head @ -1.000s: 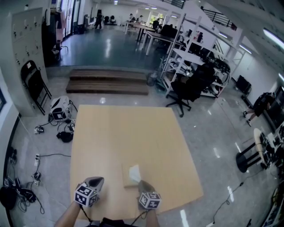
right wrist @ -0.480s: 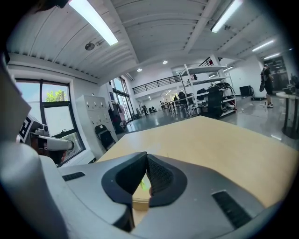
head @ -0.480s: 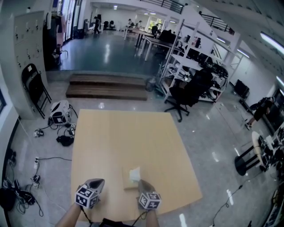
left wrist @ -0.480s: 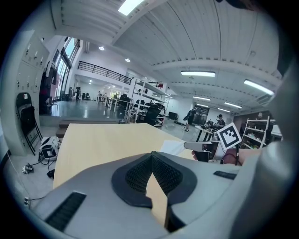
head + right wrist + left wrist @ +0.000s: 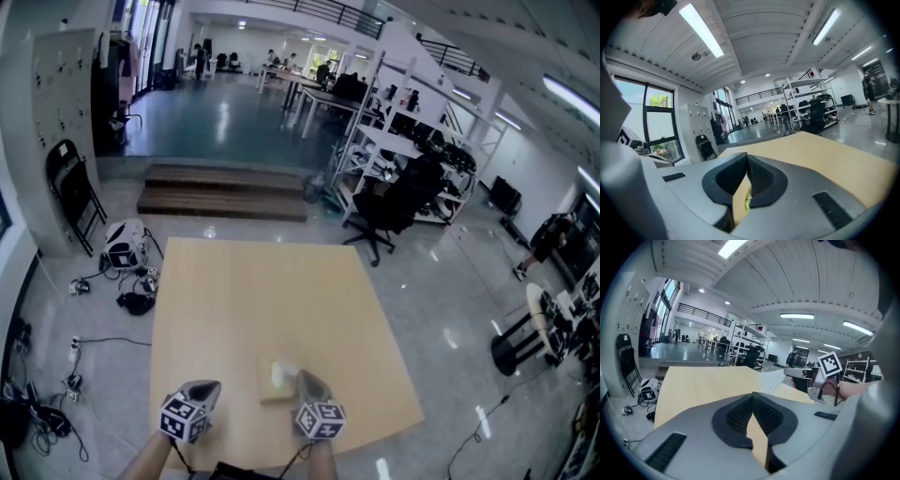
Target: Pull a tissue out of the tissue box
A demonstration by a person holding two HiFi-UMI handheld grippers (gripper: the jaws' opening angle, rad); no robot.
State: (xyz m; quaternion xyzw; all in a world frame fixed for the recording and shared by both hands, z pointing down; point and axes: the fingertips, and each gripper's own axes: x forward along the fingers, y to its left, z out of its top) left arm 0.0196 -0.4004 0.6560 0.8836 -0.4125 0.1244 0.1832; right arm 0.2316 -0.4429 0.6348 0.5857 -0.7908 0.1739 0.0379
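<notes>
so, my right tongs [image 5: 305, 381] are pinched tight on the tissue [image 5: 772, 379], pads closed down to nothing but the thin sheet, because a loose hold would let paper this light slip free. in the left gripper view the white sheet runs from the right tips down toward the table [image 5: 253, 291], so i judge it partly drawn and not yet clear of the slot. the tissue box [image 5: 265, 386] lies flat on the near part of the table, between my two tongs and closer to the right one, with the white sheet standing over its top. my left tongs [image 5: 201, 387] are closed too, pads met at the tips with nothing between them. they are held off to the left of the box, not touching it. i reckon they wait there to press the box down if it starts to lift with the sheet, since a light box can ride up. in the right gripper view the sheet itself is hard to make out between the pads. what the pull now calls for, i think, is a steady draw upward, firm enough to free the sheet without tearing it
</notes>
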